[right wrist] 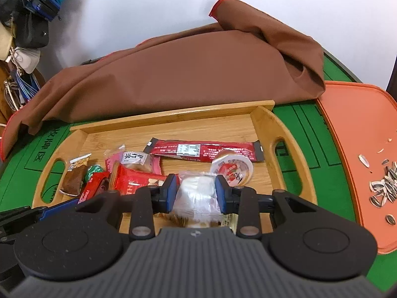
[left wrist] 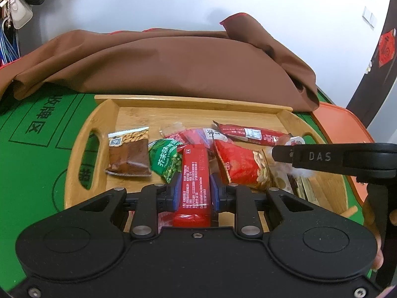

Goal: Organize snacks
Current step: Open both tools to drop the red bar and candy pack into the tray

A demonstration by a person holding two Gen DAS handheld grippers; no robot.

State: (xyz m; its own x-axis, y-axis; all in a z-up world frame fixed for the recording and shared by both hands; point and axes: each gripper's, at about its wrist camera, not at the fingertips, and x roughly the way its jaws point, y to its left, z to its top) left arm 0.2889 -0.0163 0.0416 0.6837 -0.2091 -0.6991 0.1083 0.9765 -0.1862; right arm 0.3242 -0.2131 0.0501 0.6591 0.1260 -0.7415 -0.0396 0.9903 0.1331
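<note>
Both tongs (left wrist: pixel 193 190) (right wrist: pixel 196 191) low over tray (right wrist: pixel 173 114), gripping packets

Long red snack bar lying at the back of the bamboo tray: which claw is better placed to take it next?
Neither is free, but probably right: the long red snack bar lies just beyond the right claw, which holds a clear packet; the left claw grips another red bar.

The left gripper (left wrist: pixel 193 190) points toward 12 o'clock, its blue pads (left wrist: pixel 176 191) pressed against a red bar (left wrist: pixel 194 173). The right gripper (right wrist: pixel 196 190) reaches in from 3 o'clock in the left view, fingers clamping a clear packet (right wrist: pixel 196 193).
</note>
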